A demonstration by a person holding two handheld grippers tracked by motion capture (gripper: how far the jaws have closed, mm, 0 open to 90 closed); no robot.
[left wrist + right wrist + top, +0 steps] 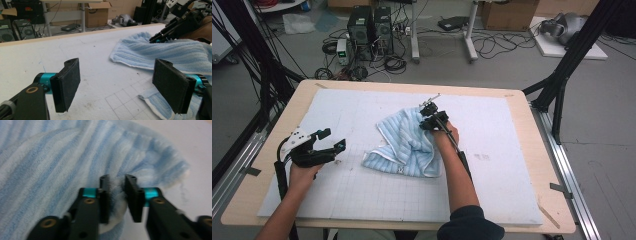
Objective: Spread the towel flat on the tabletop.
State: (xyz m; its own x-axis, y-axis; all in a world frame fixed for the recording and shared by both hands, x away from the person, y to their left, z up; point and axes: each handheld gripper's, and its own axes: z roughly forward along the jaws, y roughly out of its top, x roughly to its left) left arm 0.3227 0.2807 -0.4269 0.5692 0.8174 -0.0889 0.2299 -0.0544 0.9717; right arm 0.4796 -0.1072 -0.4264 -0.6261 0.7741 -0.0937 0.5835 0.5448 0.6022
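High view: a blue-and-white striped towel lies crumpled near the middle of the white foam mat that covers the tabletop, a little toward the far edge. One corner of it is folded over, and a small dark tag sits on its near hem; the tag is too small to read. The mat carries a faint pencilled grid on its near half, with no legible writing on it.

The right tongs rest on the towel's far right corner. In the right gripper view the right tongs are pinched on a bunched fold of the towel, white fluffy cloth squeezed between the two black pads, which stand close together with only the cloth between them.

The left tongs hover over the mat near the tabletop's left edge, well apart from the towel in the high view. In the left gripper view the left tongs stand wide apart with nothing between the pads, pointing across the mat toward the towel, whose near hem lies just under the pad seen on the right there.
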